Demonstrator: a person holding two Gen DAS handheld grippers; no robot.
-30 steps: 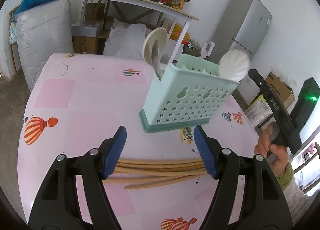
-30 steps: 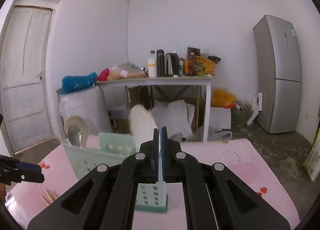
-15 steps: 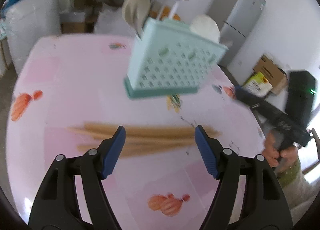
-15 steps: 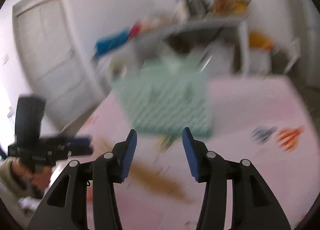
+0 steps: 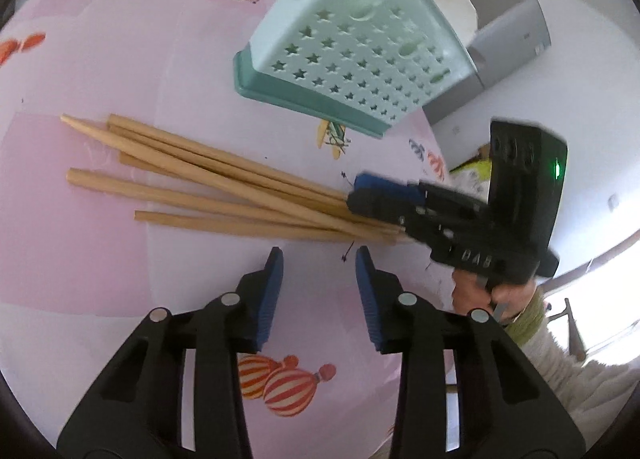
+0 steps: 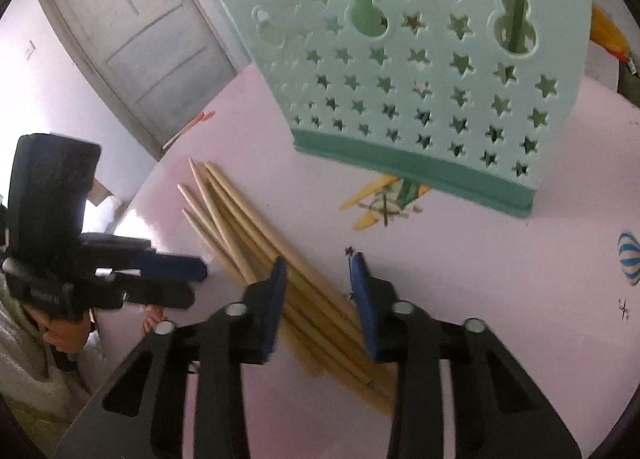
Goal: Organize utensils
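Observation:
Several wooden chopsticks (image 5: 224,175) lie in a loose bundle on the pink tablecloth (image 5: 100,59), in front of a mint star-holed utensil holder (image 5: 352,43). A white spoon (image 5: 456,7) stands in the holder. My left gripper (image 5: 319,259) hovers just short of the bundle; its jaws are closing with nothing between them. My right gripper (image 6: 318,263) is tipped down over the thick ends of the chopsticks (image 6: 236,227); its jaws are closing with the sticks between them, and the pads are not pressing. The right gripper (image 5: 380,199) also shows in the left wrist view, the left gripper (image 6: 172,275) in the right wrist view.
The holder (image 6: 420,79) stands close behind the chopsticks. A grey fridge (image 5: 508,31) is beyond the table's far right edge and a white door (image 6: 132,27) beyond its left. A person's hand (image 5: 472,291) and sleeve hold the right gripper's handle.
Both grippers came down toward the table and tipped downward. The right gripper opened from shut and reached the chopsticks' thick ends. The left jaws narrowed.

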